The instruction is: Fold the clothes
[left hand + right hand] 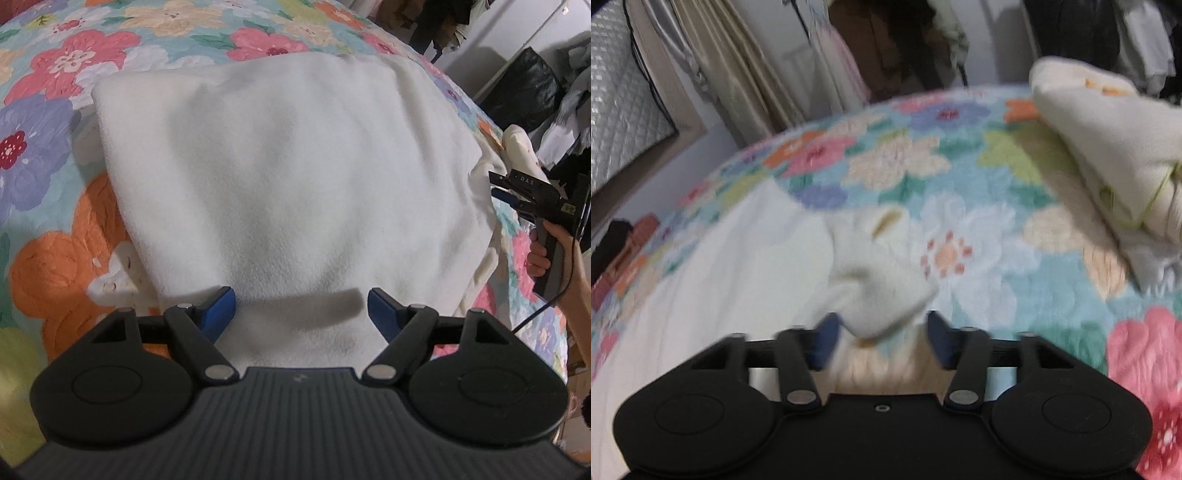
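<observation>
A white fleece garment (280, 177) lies folded into a broad rectangle on the floral quilt (55, 110) of the bed; its near edge reaches under the left gripper (301, 306), which hovers over it with the blue pads (221, 308) spread wide and nothing between them. At the right side of the left wrist view, the right gripper (517, 195) is held by a hand (543, 251) just beside the garment's right edge. In the right wrist view, which is blurred, the right gripper (881, 332) is released too; a bunched corner of the white cloth (882, 291) lies between its open pads, and I cannot tell if it touches them. A cream folded pile (1115, 147) rests on the quilt further right, well apart from the garment; hanging clothes (738, 55) stand behind the bed.
</observation>
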The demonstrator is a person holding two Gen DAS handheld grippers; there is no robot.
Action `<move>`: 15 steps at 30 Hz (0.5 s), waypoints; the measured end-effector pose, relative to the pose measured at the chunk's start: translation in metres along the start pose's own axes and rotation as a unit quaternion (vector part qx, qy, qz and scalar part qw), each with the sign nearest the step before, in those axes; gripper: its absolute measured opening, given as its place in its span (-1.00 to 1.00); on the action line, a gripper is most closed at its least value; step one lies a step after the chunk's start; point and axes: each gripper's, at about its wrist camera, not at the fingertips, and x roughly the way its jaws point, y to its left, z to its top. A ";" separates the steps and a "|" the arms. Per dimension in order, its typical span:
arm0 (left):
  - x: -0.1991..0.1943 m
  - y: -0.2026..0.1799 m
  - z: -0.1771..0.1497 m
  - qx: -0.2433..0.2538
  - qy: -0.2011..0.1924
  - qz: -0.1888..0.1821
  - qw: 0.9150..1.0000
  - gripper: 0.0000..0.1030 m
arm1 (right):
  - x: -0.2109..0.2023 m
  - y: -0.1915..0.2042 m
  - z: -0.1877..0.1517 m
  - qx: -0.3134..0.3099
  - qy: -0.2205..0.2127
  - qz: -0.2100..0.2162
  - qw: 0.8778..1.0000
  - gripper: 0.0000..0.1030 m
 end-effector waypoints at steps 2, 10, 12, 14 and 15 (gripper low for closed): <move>-0.001 0.003 0.000 -0.011 -0.003 -0.003 1.000 0.52 | -0.005 0.000 0.002 0.000 -0.021 -0.002 1.000 -0.90; -0.009 0.010 0.000 -0.065 -0.022 0.018 0.997 0.51 | -0.013 -0.011 0.003 -0.071 -0.034 -0.054 0.995 -0.93; -0.008 0.005 0.001 -0.044 -0.024 0.036 0.998 0.51 | -0.011 -0.005 0.000 -0.092 -0.026 -0.071 0.993 -0.94; -0.004 -0.003 -0.001 -0.020 -0.020 0.057 0.998 0.51 | -0.010 0.002 -0.004 -0.112 -0.019 -0.090 0.989 -0.93; -0.003 -0.006 -0.002 -0.010 -0.019 0.065 0.998 0.51 | -0.009 0.006 -0.005 -0.122 -0.016 -0.100 0.987 -0.92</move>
